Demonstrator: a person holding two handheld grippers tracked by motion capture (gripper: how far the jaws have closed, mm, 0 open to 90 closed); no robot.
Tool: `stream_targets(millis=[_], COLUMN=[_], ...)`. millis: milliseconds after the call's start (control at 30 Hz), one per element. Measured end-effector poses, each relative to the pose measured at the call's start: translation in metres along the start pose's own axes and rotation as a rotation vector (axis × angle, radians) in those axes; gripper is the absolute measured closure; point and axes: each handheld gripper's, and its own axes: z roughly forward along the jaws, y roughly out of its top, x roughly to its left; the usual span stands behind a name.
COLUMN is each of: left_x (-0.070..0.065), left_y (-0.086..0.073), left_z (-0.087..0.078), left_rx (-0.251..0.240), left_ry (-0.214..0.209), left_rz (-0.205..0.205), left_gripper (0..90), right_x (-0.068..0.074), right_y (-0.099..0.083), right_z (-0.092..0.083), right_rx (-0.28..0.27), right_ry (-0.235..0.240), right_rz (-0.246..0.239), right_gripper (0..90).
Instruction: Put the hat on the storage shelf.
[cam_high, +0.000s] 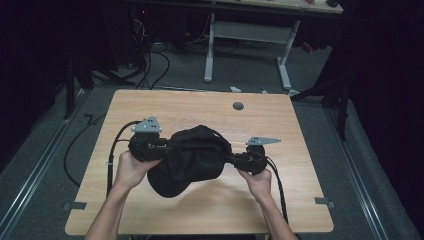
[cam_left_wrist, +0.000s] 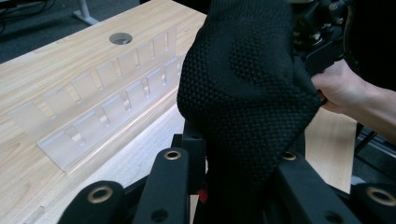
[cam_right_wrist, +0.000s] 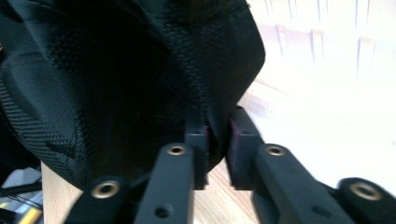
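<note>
A black cap (cam_high: 192, 160) with a knitted crown and a brim hangs just above the wooden table (cam_high: 200, 212), stretched between both grippers. My left gripper (cam_high: 167, 149) grips its left side. In the left gripper view the mesh fabric (cam_left_wrist: 247, 84) runs down between the jaws of my left gripper (cam_left_wrist: 238, 151), which is shut on it. My right gripper (cam_high: 231, 159) holds the cap's right edge. In the right gripper view a fold of the cap (cam_right_wrist: 116, 79) is pinched between the pads of my right gripper (cam_right_wrist: 218, 140). The brim points toward the person.
A clear plastic slotted rack (cam_left_wrist: 107, 93) lies on the table beyond the cap. A round cable hole (cam_high: 238, 106) sits near the table's far edge. A white desk frame (cam_high: 250, 35) and cables stand on the floor behind. Cables trail from both grippers.
</note>
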Motion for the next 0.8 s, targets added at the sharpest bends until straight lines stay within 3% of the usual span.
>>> stream_targets(millis=[33,367,567,800], left_x=[0.0,-0.001,-0.003,-0.007], left_y=[0.0,-0.008,-0.011,-0.019], left_z=[-0.002,-0.001,-0.001,0.002], left_rx=[0.006,0.077,0.12,0.177], left_ry=[-0.003,0.03,0.043,0.028], left_rz=[-0.001,0.031,0.047,0.06], left_gripper=[74.1,70.3,70.1,70.6], right_x=[0.003,0.011,0.021,0.033], right_y=[0.006,0.033,0.054,0.073], right_z=[-0.005,-0.02,-0.025,-0.032], right_rx=[-0.004,-0.018,-0.02,-0.009], right_ry=[-0.011,-0.053,-0.09,-0.13], right_rz=[-0.03,-0.099,-0.169,-0.232], right_gripper=[84.2,84.7,84.6,84.6])
